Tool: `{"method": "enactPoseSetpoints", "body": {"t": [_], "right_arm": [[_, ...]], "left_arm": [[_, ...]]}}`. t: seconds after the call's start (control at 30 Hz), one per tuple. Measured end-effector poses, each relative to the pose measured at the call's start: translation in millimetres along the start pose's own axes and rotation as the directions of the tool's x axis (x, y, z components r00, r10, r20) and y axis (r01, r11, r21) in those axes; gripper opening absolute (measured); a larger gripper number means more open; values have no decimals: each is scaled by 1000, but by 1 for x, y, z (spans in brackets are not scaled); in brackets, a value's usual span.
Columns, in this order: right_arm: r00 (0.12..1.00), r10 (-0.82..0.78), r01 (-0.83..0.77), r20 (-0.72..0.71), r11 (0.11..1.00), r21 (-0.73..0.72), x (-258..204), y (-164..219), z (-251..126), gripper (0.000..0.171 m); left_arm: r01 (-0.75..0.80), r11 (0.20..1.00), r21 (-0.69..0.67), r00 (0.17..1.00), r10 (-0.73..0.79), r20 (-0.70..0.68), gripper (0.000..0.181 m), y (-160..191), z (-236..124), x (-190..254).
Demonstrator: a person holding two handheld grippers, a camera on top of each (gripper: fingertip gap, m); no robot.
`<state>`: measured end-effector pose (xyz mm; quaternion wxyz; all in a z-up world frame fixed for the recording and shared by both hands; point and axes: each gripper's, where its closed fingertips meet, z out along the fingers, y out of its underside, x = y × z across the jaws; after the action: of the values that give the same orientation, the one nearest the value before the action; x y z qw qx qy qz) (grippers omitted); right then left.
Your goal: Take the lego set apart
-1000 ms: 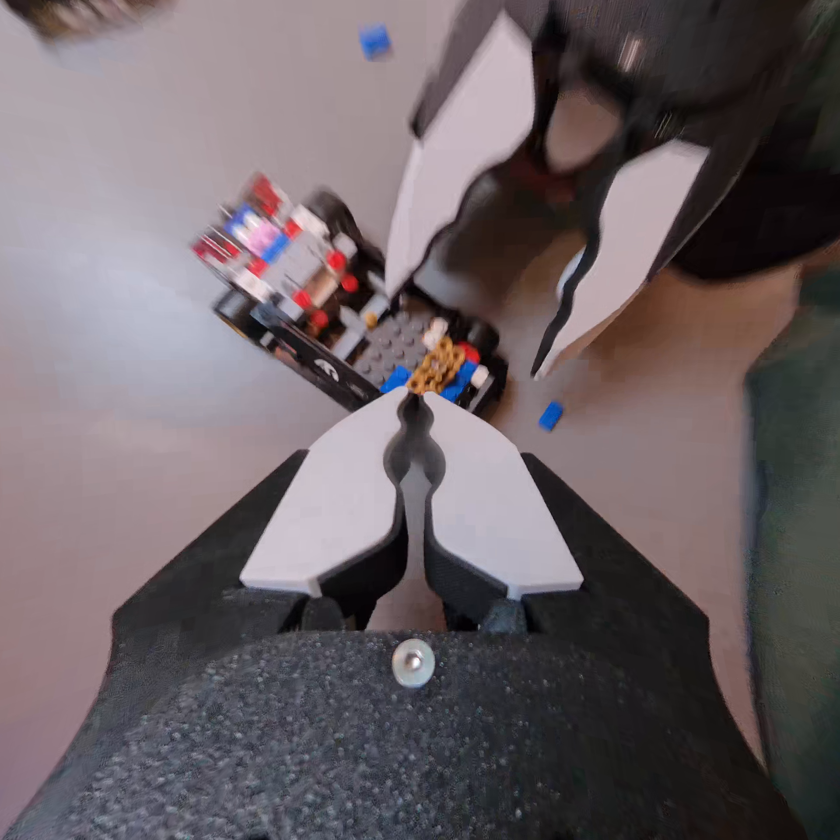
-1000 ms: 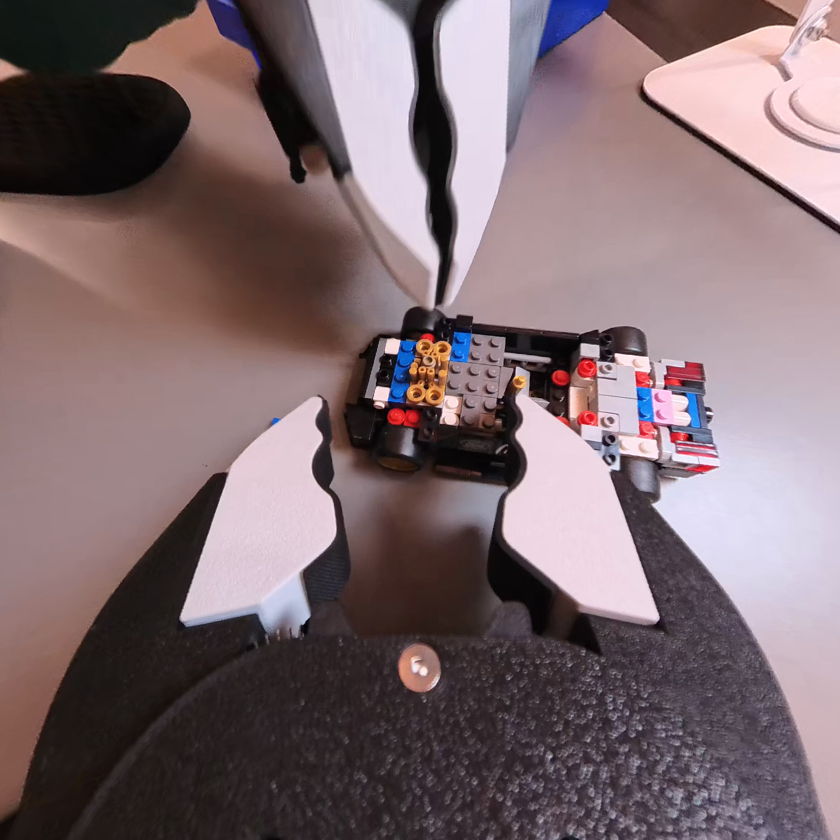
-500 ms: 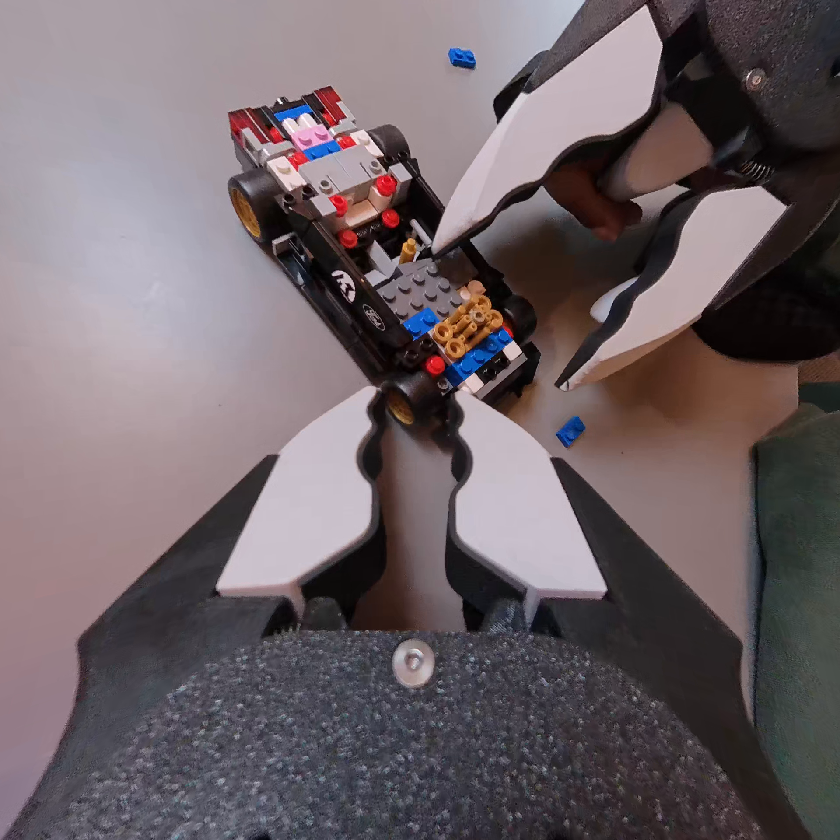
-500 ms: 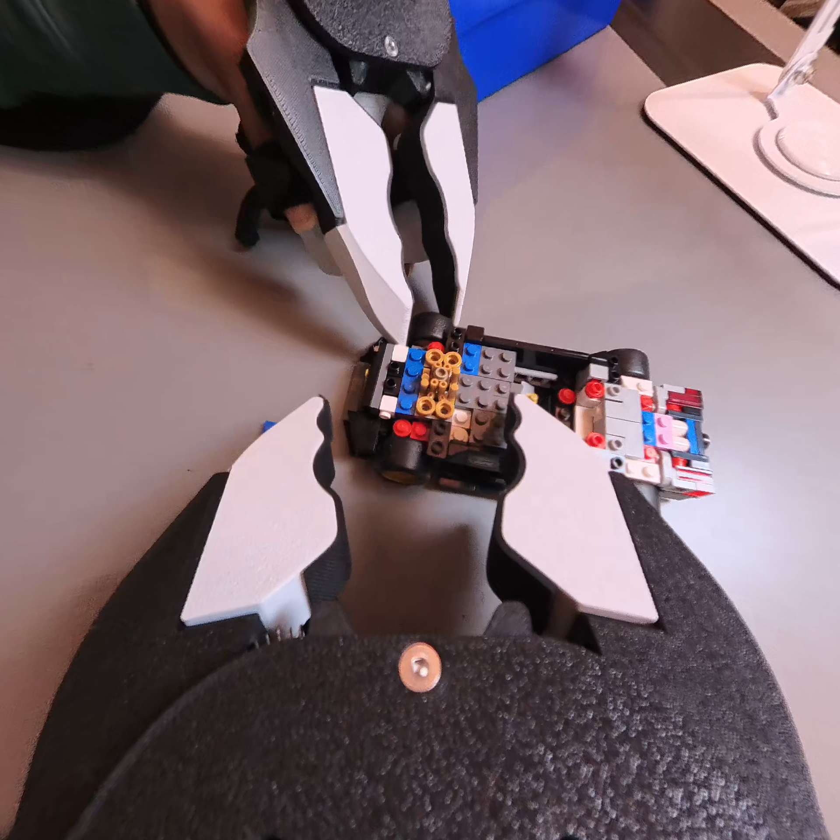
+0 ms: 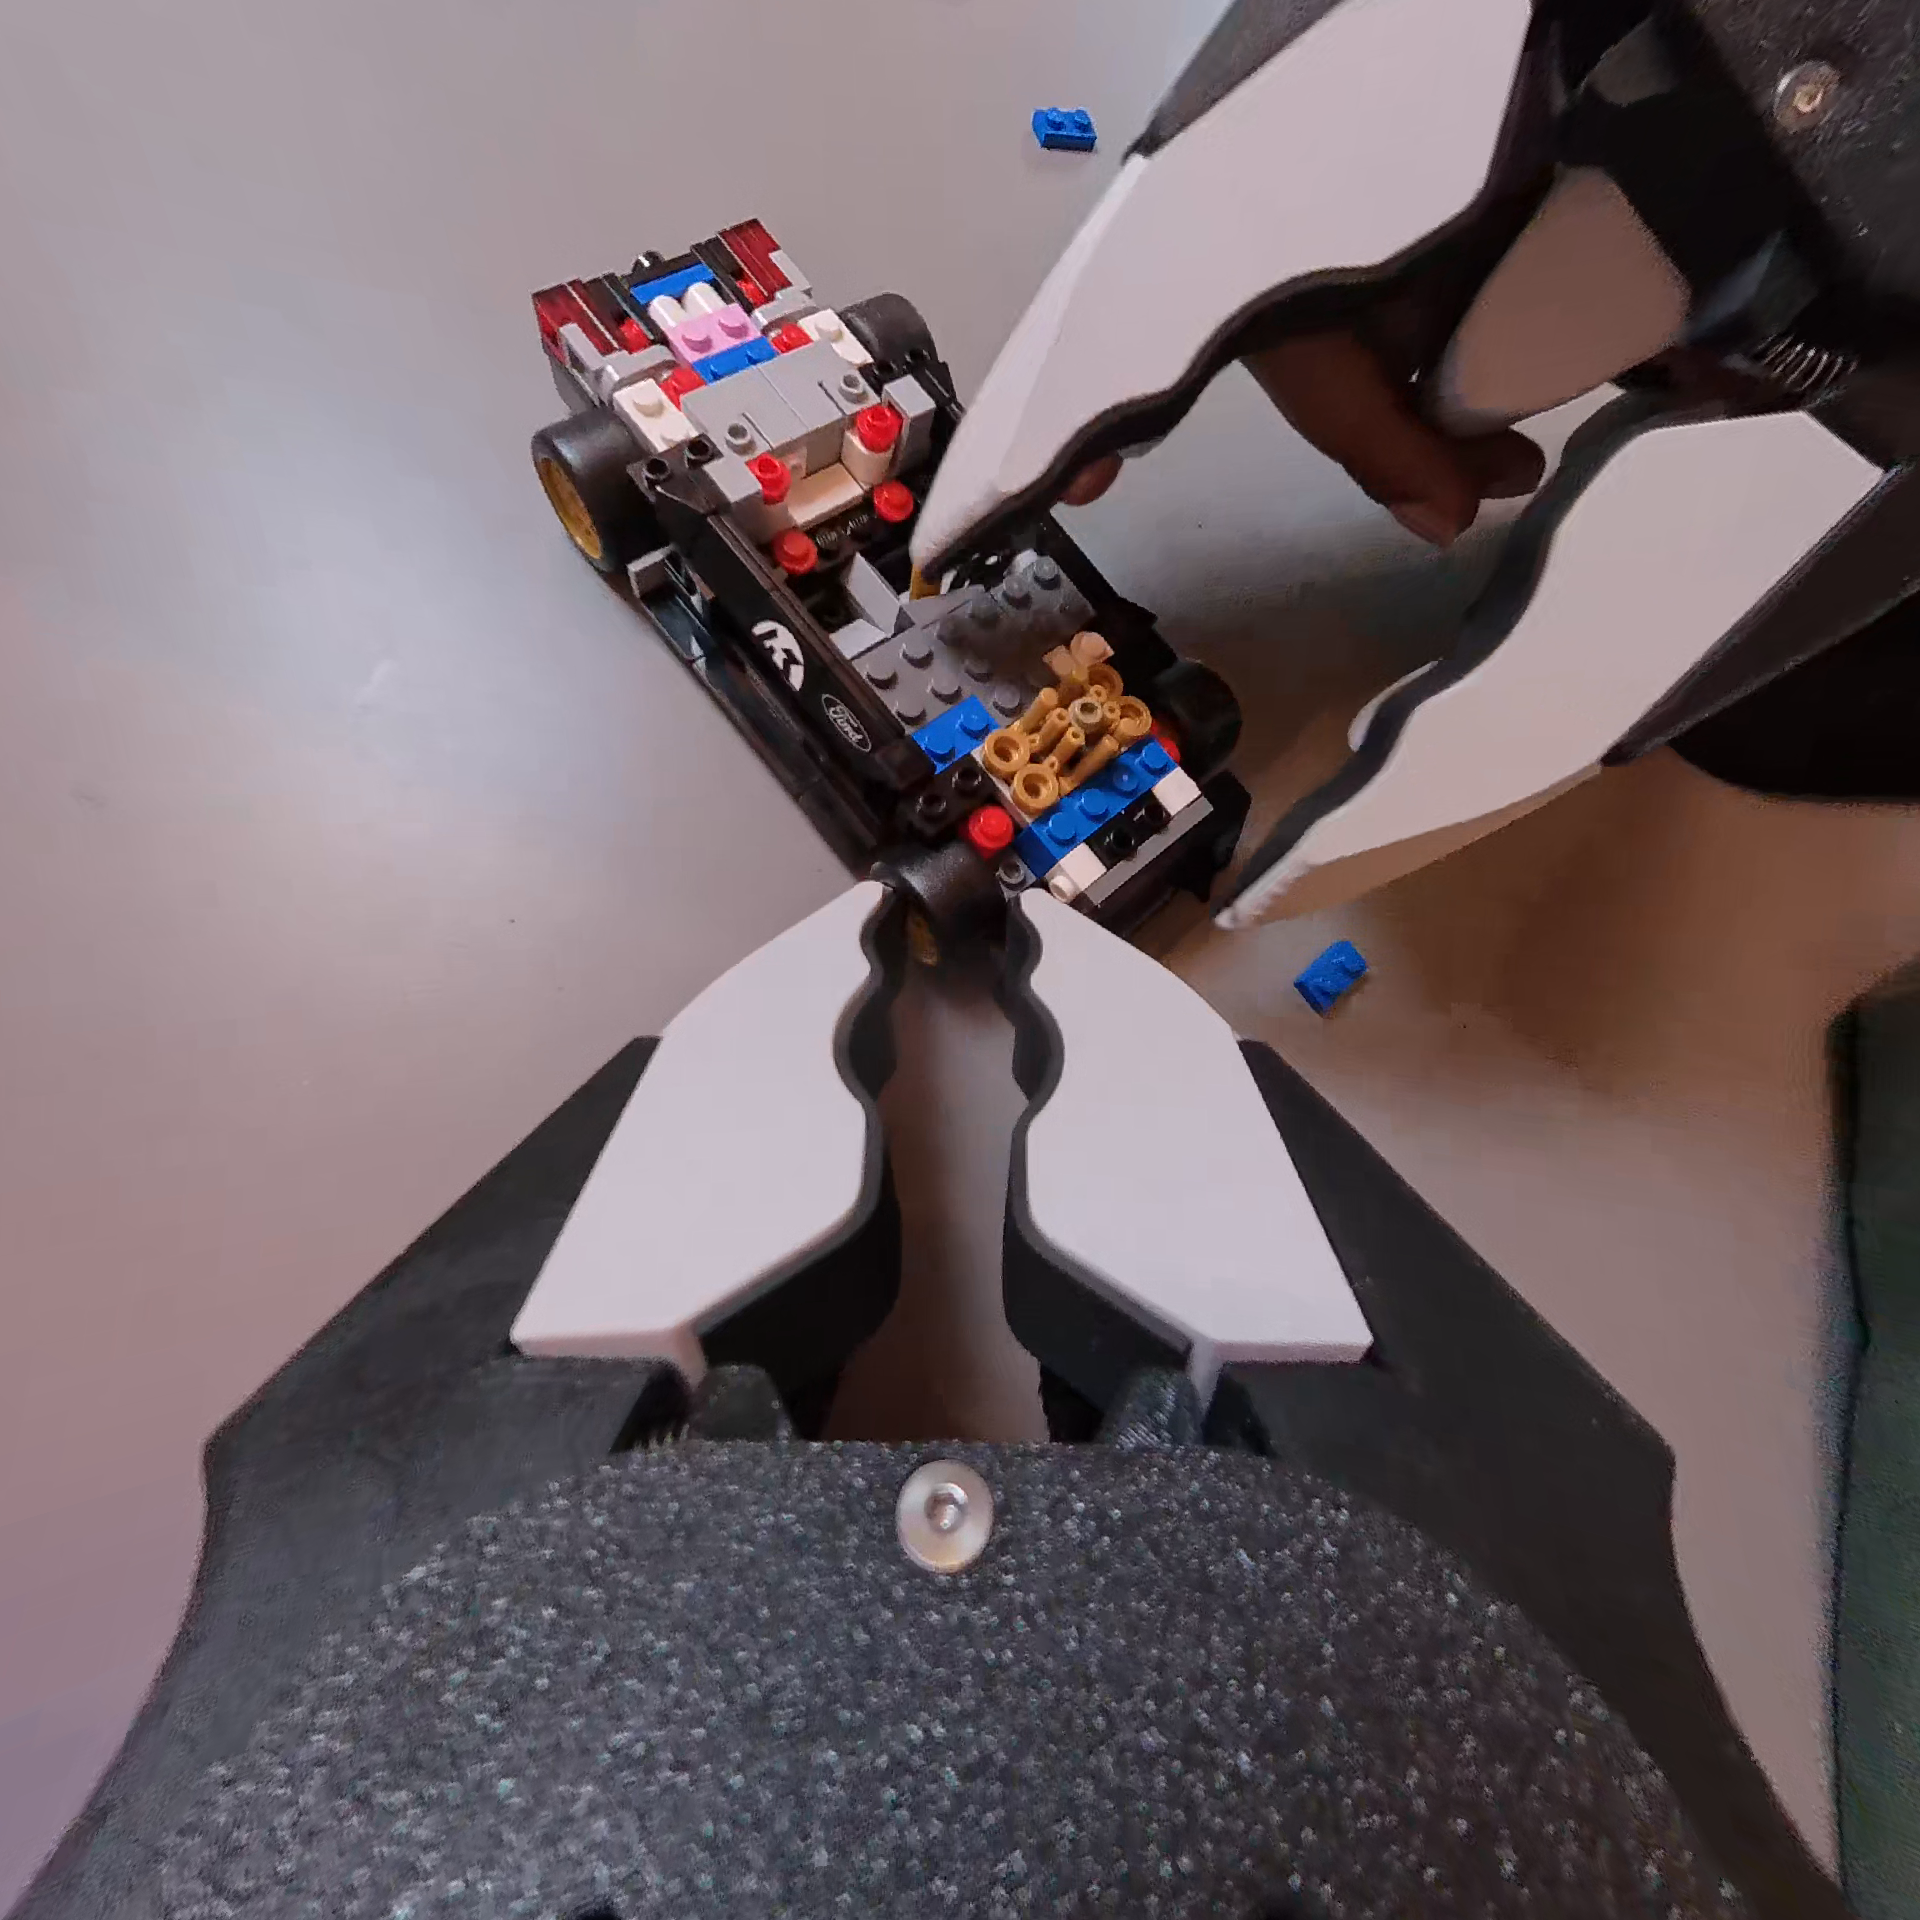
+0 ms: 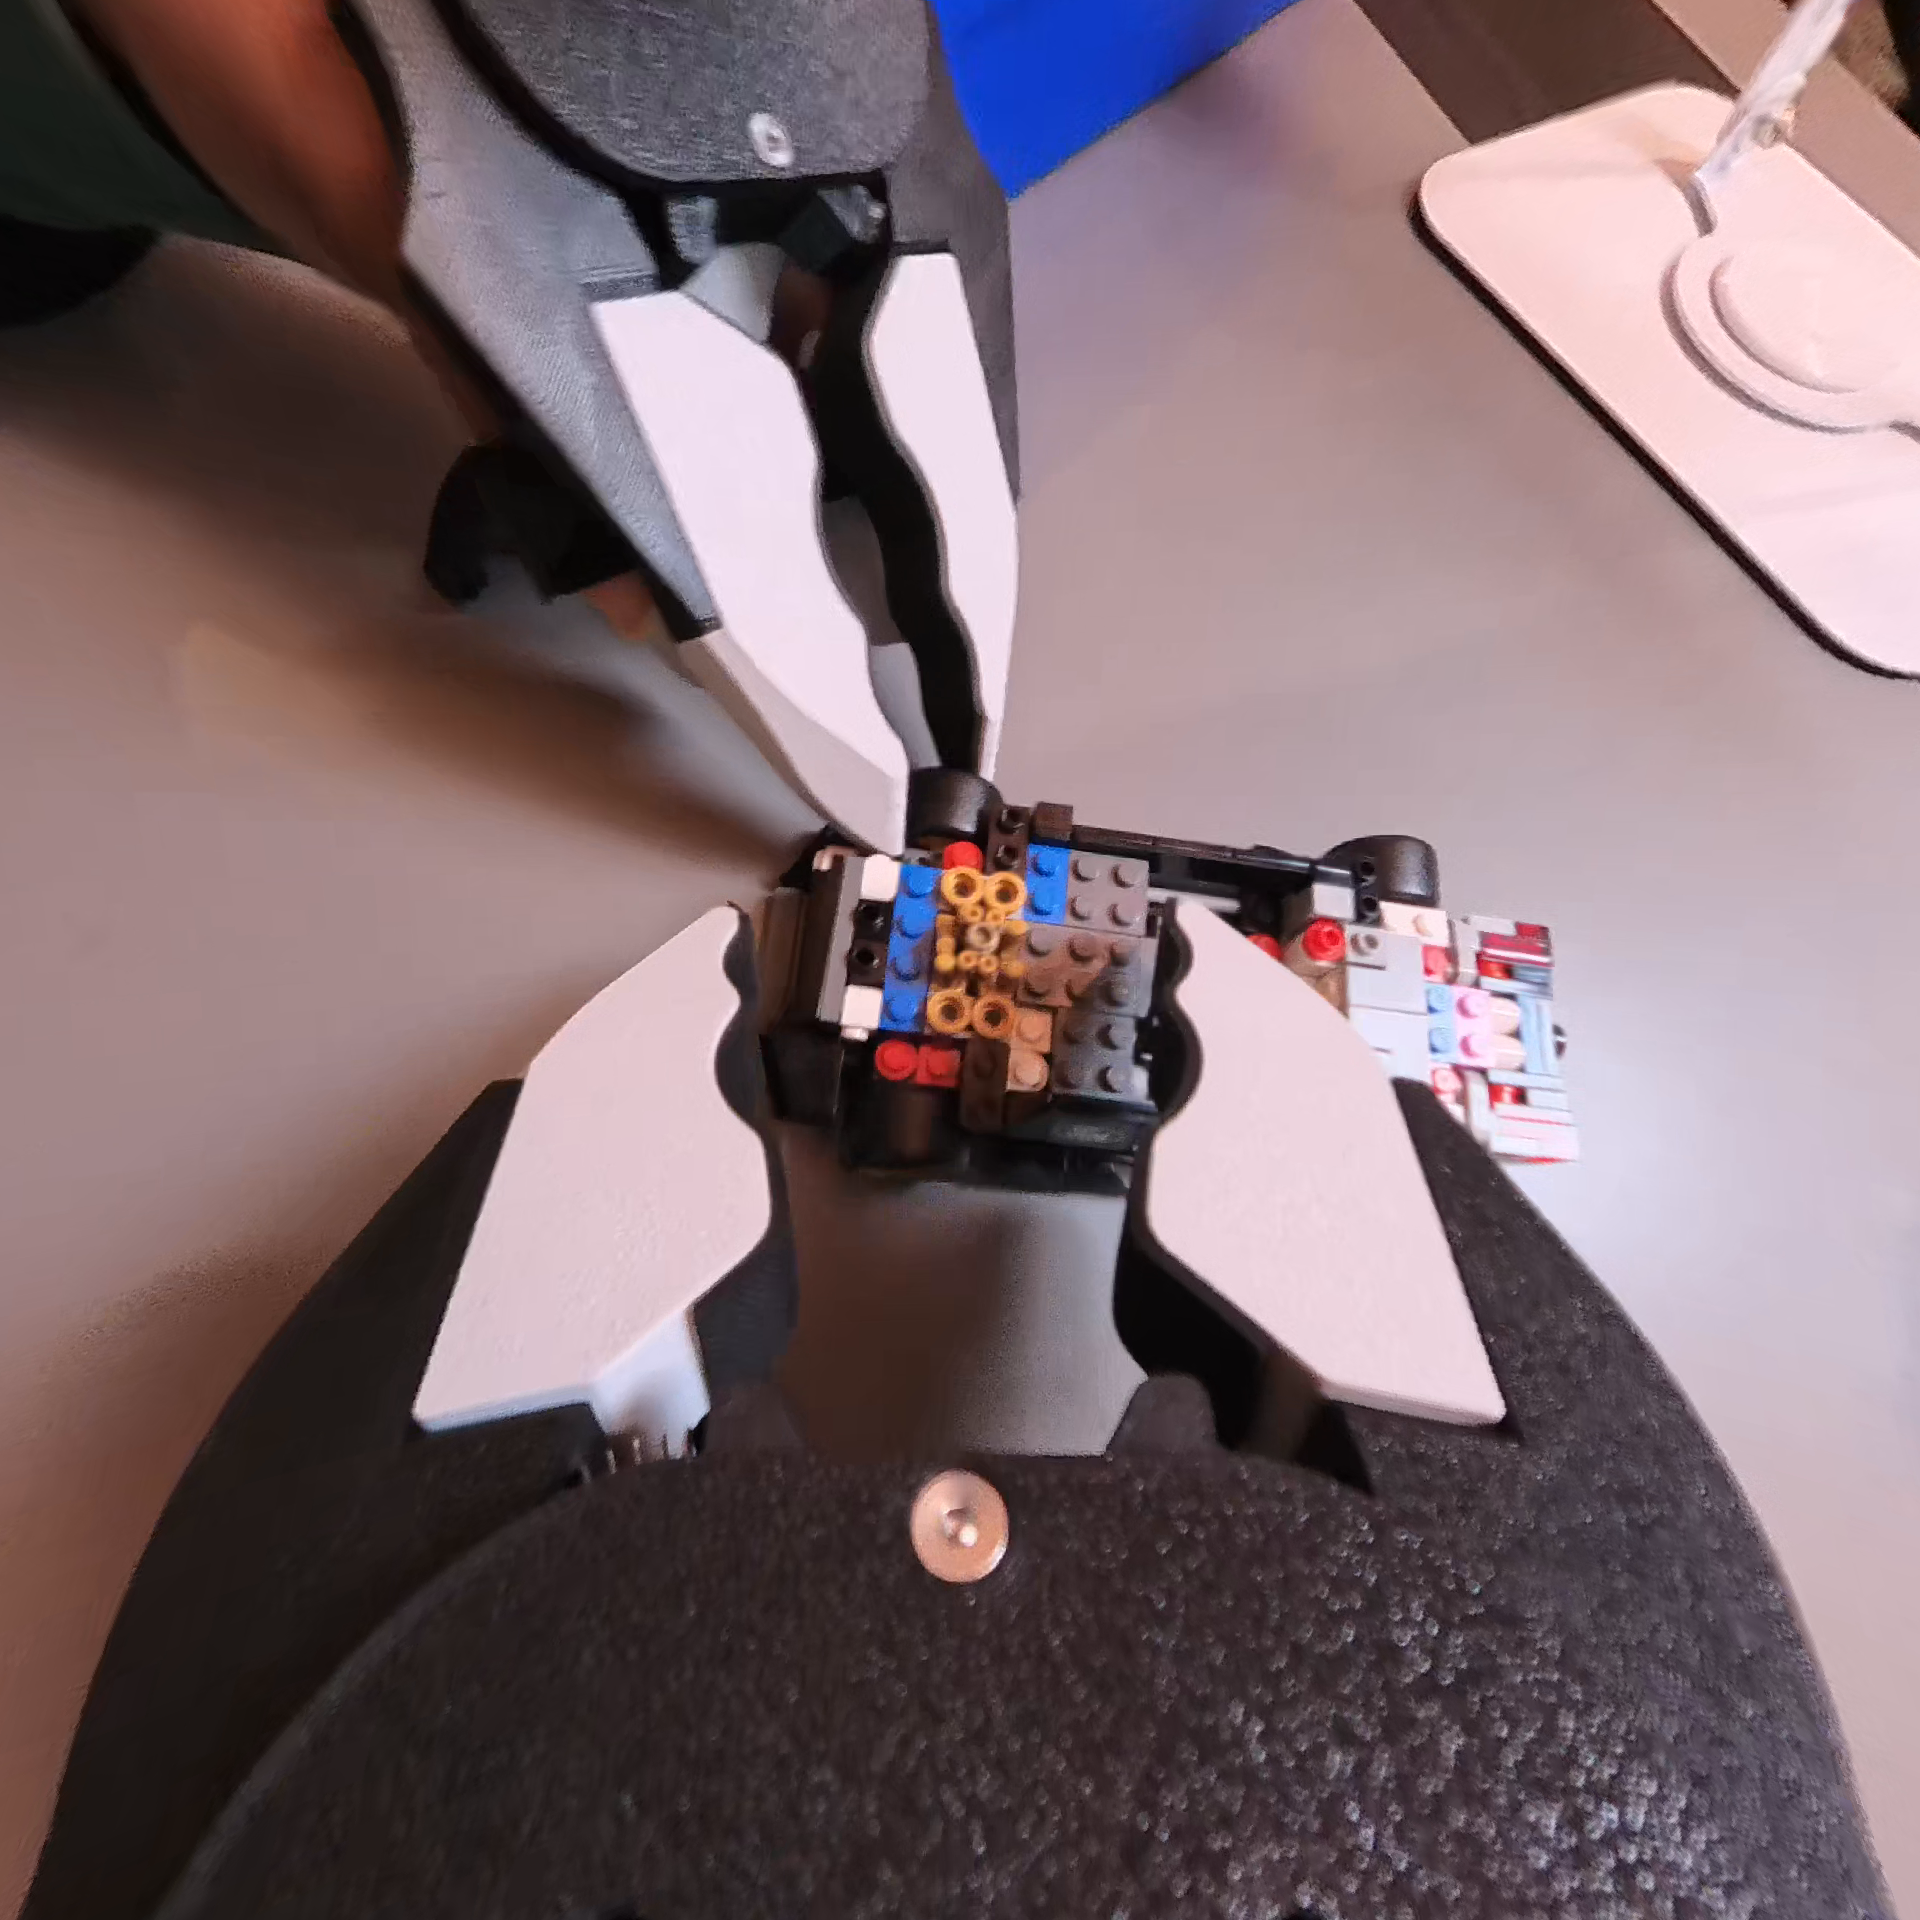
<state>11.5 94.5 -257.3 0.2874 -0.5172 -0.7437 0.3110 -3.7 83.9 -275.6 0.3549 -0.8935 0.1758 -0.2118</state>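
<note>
A partly stripped lego car (image 5: 831, 644) lies on the grey table, with black sides, grey plates, blue bricks and a gold engine piece (image 5: 1070, 738). My left gripper (image 5: 945, 914) is shut on the car's black wheel (image 5: 940, 894) at its near corner. It also shows in the right wrist view (image 6: 940, 790), gripping that wheel (image 6: 951, 805). My right gripper (image 6: 956, 997) is open and straddles the engine end of the car (image 6: 997, 987). One finger is in the cockpit and the other is at the car's end. It shows from above in the left wrist view (image 5: 1081, 738).
Two loose blue bricks lie on the table, one far off (image 5: 1065, 127) and one by the right gripper's finger (image 5: 1330, 977). A blue box (image 6: 1081, 83) and a white stand base (image 6: 1662, 343) sit at the back. A hand (image 5: 1403, 436) holds the right gripper. My left and right fingertips are right by each other.
My left gripper opened off the gold engine piece, dropped to the car's corner wheel and closed on it. My right gripper moved forward, so its open fingers now flank the engine end.
</note>
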Motion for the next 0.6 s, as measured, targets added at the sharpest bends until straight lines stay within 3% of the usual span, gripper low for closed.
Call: {"method": "enactPoseSetpoints", "body": {"t": [0.07,0.2,0.37,0.6], "right_arm": [[1000,26,-27,-17,995,-98,5,7,6,76],[995,103,-102,-3,983,-154,8,6,8,73],[993,111,-94,46,956,-277,4,9,9,69],[992,106,-77,66,936,-343,3,11,10,70]], "left_arm": [[-8,1000,-4,1000,8,13,19,0,0,0],[2,1000,0,1000,-2,24,18,0,0,0],[27,1000,-12,999,-27,31,18,2,-1,0],[46,999,-18,998,-45,36,16,3,-1,1]]}}
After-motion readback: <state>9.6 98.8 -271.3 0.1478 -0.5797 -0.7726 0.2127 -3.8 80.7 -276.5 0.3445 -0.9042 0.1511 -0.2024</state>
